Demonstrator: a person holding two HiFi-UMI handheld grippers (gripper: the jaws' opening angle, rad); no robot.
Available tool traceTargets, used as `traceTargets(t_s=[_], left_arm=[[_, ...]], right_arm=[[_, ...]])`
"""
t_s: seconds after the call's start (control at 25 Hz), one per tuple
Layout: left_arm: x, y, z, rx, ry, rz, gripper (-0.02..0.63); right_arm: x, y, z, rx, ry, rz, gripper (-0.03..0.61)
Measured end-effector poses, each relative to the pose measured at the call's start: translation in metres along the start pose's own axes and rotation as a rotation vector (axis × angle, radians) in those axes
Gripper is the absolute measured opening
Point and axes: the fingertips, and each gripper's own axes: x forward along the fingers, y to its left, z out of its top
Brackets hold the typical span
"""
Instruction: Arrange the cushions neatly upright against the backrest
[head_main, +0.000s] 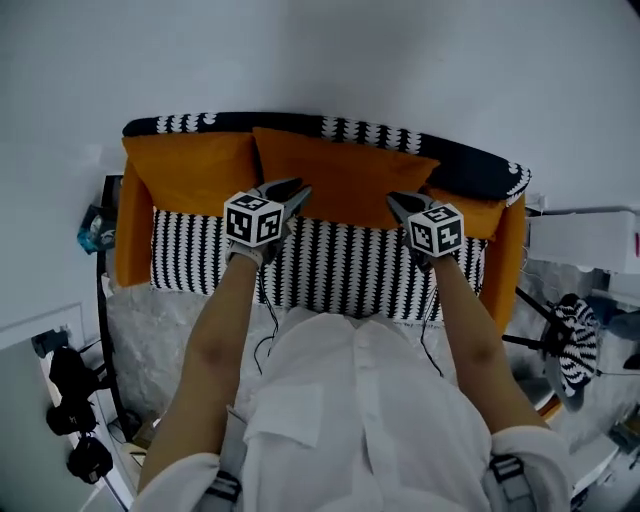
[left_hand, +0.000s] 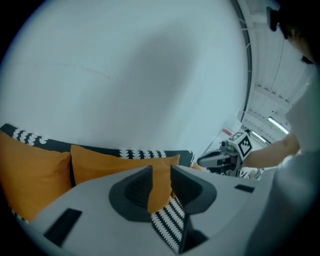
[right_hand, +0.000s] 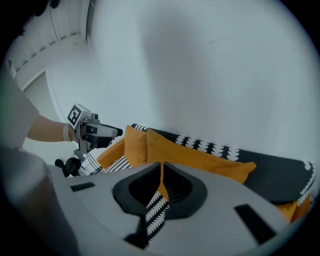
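White wall (head_main: 400, 60) rises behind a small sofa (head_main: 200, 255) with a black-and-white patterned seat (head_main: 330, 270), orange armrests (head_main: 130, 230) and a dark backrest (head_main: 470, 165) with a patterned top edge. Three orange cushions stand along that backrest. The left cushion (head_main: 190, 170) is in the corner, the wide middle cushion (head_main: 345, 175) overlaps it, and the right cushion (head_main: 478, 215) shows only as a strip. The left hand-held gripper (head_main: 297, 190) hangs over the seat with its tips pointing at the lower left part of the middle cushion. In the left gripper view this hand-held gripper (left_hand: 161, 172) has its jaws spread, and only distant cushion and seat show in the gap. The right hand-held gripper (head_main: 395, 200) points at the same cushion's lower right part. In its own view (right_hand: 161, 167) the jaws are pressed almost together, leaving a thin slit with nothing pinched. Both gripper views show the cushions lying beyond the tips, apart from them. From the head view the middle cushion's bottom edge is hidden by the hand-held grippers. The right cushion is mostly covered, and the seat's front is blocked by the person's forearms (head_main: 225, 330) and white shirt (head_main: 350, 400). Dark gear (head_main: 75, 400) on the floor at the left is hard to make out.
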Motion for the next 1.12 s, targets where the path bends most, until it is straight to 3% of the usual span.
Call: traceTargets(t_s=[0.28, 0.56, 0.84, 1.12], left_arm=[[-0.070, -0.035, 0.028, 0.044, -0.213, 0.063, 0.062], [-0.145, -0.046, 0.042, 0.006, -0.396, 0.150, 0.024], [-0.189, -0.047, 0.049, -0.013, -0.500, 0.212, 0.016], [-0.186, -0.049, 0.054, -0.002, -0.502, 0.204, 0.015]], right_arm=[[-0.059, 0.039, 0.024, 0.034, -0.207, -0.001, 0.012], [-0.124, 0.041, 0.042, 0.073, -0.352, -0.047, 0.012], [-0.152, 0.048, 0.056, 0.062, -0.442, -0.074, 0.008], [-0.149, 0.058, 0.064, 0.027, -0.460, -0.065, 0.005]])
